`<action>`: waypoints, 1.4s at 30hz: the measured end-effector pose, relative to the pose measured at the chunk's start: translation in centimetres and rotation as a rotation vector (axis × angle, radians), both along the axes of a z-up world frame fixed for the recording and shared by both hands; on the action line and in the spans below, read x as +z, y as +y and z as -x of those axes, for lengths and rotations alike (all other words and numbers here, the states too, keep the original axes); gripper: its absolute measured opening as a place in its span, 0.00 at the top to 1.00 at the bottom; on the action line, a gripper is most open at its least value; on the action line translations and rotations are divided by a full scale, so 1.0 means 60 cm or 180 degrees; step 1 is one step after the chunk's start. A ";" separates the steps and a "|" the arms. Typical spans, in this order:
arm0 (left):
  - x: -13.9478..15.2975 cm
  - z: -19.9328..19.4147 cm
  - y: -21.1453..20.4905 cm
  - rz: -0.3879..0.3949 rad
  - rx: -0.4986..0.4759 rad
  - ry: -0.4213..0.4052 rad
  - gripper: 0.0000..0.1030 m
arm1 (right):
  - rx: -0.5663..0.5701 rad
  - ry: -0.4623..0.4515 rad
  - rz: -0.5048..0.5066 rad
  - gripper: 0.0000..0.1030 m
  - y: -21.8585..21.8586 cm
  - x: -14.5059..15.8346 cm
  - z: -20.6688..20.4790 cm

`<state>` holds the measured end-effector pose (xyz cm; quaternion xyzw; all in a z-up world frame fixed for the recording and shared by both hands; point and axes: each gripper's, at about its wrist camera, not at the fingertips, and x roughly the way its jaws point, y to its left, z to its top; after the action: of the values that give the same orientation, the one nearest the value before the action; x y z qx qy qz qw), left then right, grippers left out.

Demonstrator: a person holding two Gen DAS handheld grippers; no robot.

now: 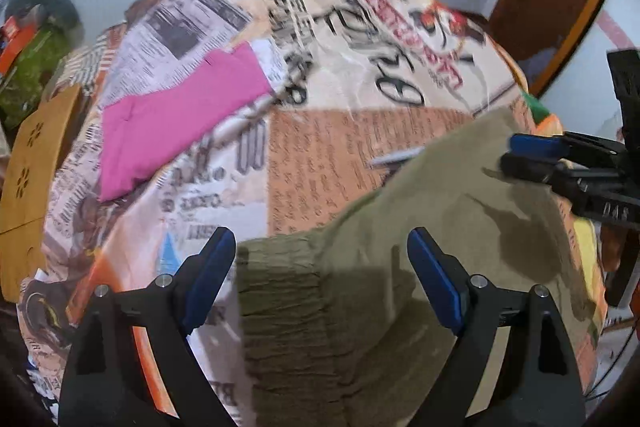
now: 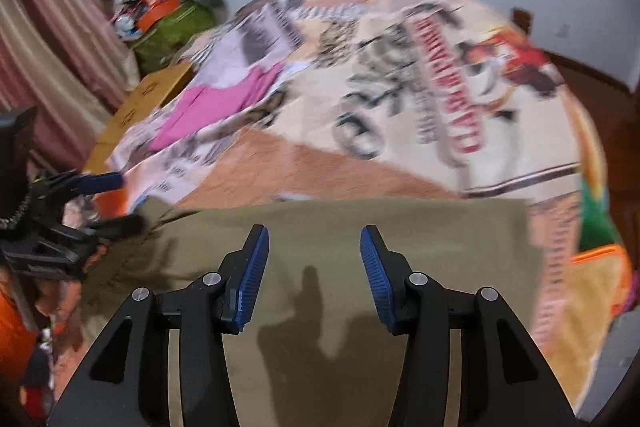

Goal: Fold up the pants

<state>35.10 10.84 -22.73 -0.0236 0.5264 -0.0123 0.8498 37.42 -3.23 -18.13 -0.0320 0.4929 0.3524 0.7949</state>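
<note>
Pants (image 1: 400,227) in olive cloth lay spread along the near edge of the bed (image 1: 328,39), gathered waistband toward the bed's left side. Your left gripper (image 1: 320,267) hung over that waistband with its jaws wide apart, gripping nothing; your right gripper (image 2: 314,267) hovered over the flat cloth, likewise spread and empty. For a clean fold you probably needed to pinch both layers at matching edges before lifting. A pink cloth (image 1: 176,115) lay well apart, toward the far left corner.
</note>
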 end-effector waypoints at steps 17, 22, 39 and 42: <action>-0.058 0.041 0.004 -0.0115 -0.0010 0.0262 0.14 | 0.0347 0.0407 0.0372 0.57 0.015 -0.089 0.083; -0.044 0.083 -0.003 -0.0105 -0.0035 0.0242 0.14 | 0.0263 0.0304 0.0368 0.57 -0.025 -0.080 0.125; -0.017 0.203 -0.024 -0.0124 0.0071 0.0109 0.14 | -0.0205 0.0252 0.0223 0.57 -0.122 -0.063 0.235; -0.011 0.214 -0.022 -0.0082 0.0121 0.0070 0.14 | -0.0291 0.0252 0.0207 0.57 -0.127 -0.064 0.242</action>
<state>22.24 9.54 -23.39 -0.0229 0.5352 0.0109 0.8443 22.90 -10.83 -21.94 -0.0213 0.5362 0.3005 0.7885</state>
